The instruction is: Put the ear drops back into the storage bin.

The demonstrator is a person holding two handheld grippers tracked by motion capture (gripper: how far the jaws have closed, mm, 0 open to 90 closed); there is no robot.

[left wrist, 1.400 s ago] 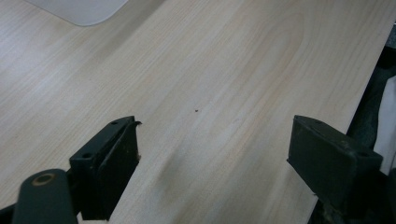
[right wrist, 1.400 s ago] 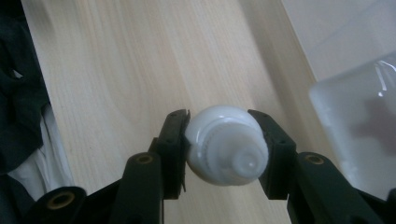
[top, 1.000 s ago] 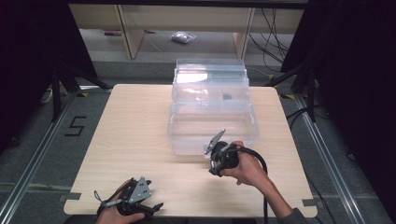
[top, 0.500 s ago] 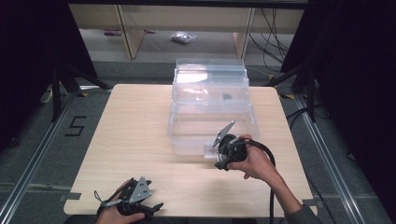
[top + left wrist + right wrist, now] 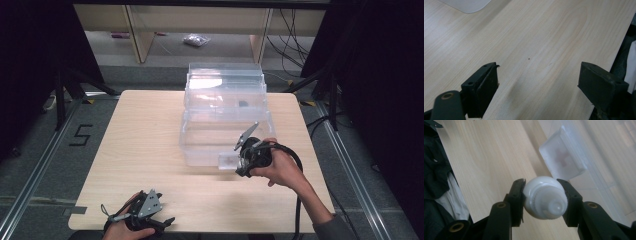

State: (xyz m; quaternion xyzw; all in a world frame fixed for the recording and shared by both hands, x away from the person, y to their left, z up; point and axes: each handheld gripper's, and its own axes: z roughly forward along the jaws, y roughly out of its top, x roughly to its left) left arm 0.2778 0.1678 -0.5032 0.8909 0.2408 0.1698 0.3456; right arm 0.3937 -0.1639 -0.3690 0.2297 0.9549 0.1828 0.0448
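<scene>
Right gripper view: my right gripper (image 5: pixel 541 197) clamps a small white bottle (image 5: pixel 544 197), just in front of the clear bin (image 5: pixel 225 125), by its latch (image 5: pixel 562 155). Lift level over the front wall before releasing. Left gripper (image 5: pixel 539 82) open, idle.

Lab recording bay: black curtains (image 5: pixel 30 75), floor rails (image 5: pixel 35 172), loose cables (image 5: pixel 292 30).
</scene>
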